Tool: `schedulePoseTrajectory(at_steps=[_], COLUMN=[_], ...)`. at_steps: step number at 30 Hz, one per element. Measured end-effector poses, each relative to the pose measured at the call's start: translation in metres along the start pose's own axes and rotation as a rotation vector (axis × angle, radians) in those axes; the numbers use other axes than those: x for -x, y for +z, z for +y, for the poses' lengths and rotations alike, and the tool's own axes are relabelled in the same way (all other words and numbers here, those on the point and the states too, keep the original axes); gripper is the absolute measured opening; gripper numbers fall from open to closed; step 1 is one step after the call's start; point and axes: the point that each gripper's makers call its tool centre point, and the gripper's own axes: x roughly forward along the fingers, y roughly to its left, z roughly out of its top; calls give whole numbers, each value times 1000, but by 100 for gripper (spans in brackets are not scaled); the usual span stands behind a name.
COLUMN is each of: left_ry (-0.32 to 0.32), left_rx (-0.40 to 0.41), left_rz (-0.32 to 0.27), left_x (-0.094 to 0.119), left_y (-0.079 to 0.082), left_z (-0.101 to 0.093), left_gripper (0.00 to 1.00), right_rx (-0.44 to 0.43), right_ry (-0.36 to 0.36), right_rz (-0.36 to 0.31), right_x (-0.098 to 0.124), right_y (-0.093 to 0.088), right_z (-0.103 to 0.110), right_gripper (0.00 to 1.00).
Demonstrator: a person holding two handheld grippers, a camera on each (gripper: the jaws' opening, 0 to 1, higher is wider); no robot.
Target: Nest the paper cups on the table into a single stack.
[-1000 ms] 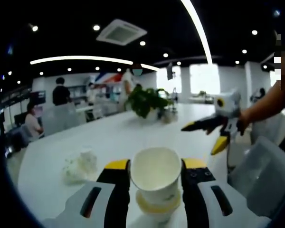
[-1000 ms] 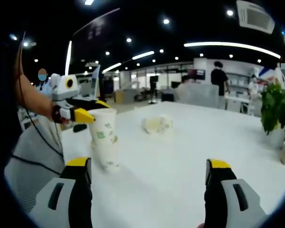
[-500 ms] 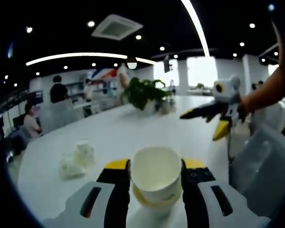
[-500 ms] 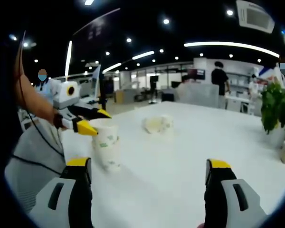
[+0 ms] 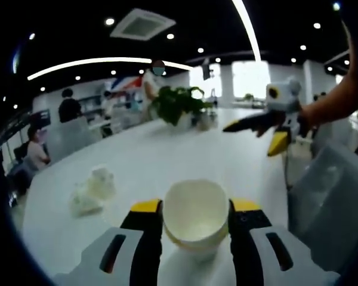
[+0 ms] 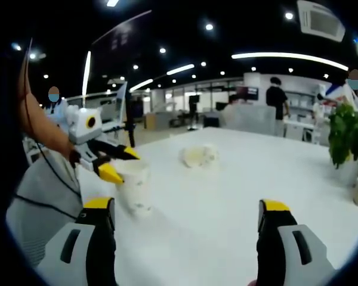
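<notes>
The left gripper (image 5: 195, 217) is squeezing a cup (image 5: 195, 214) nested in the stack (image 6: 134, 187) on the table (image 6: 227, 196). The right gripper (image 6: 188, 220) is waiting wide apart. Far behind, a tipped cup (image 6: 197, 156) is lying.

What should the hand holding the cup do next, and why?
Probably let go: the left gripper holds the top cup already pushed down into the stack on the table. Then the two cups lying farther off come next.
</notes>
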Motion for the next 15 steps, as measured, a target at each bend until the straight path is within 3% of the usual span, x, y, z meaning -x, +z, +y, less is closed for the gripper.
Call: schedulePoseTrajectory(at_steps=[3, 15], left_ry=[-6, -16], left_rx=[-38, 26], left_rz=[31, 29], left_x=[-1, 0], left_y=[-6, -8], left_z=[-2, -1], left_gripper=[42, 49], right_rx=[-1, 0], right_ry=[1, 8], right_rz=[-1, -2], right_x=[-1, -3], right_y=[1, 2], right_z=[0, 3], right_gripper=[98, 98])
